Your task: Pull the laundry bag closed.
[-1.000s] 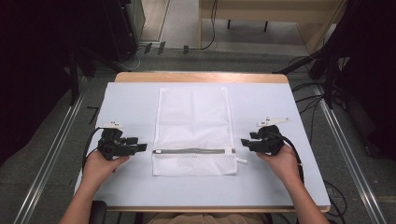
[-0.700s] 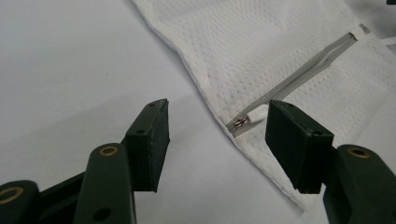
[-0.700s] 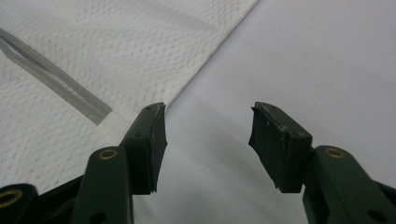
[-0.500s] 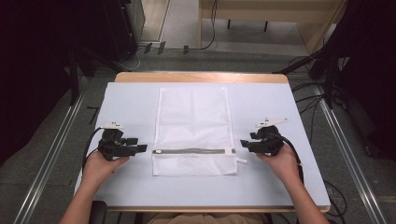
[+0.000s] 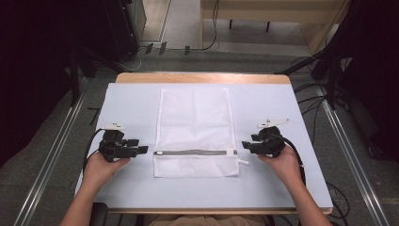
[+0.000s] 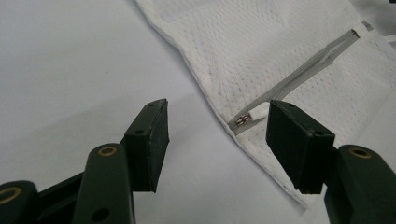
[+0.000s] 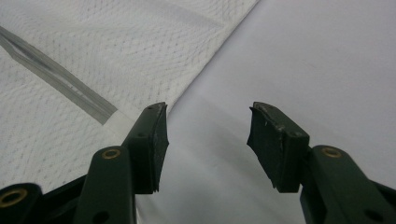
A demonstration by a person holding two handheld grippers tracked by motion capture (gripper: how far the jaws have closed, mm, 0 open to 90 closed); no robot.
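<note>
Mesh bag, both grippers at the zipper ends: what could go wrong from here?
1. The zipper pull is small and lies flat on the mesh bag; the open left gripper may pinch mesh instead of it.
2. The right gripper is open over the bag's edge, off the zipper, so its hold may slip.
3. The bag lies loose on the white cover; pulling one-handed would likely drag it along.

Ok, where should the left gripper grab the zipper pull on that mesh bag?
Probably pinch the small metal zipper pull at the mesh bag's left edge, coming level from the left: it lies flat, and the open left gripper already faces it.
</note>
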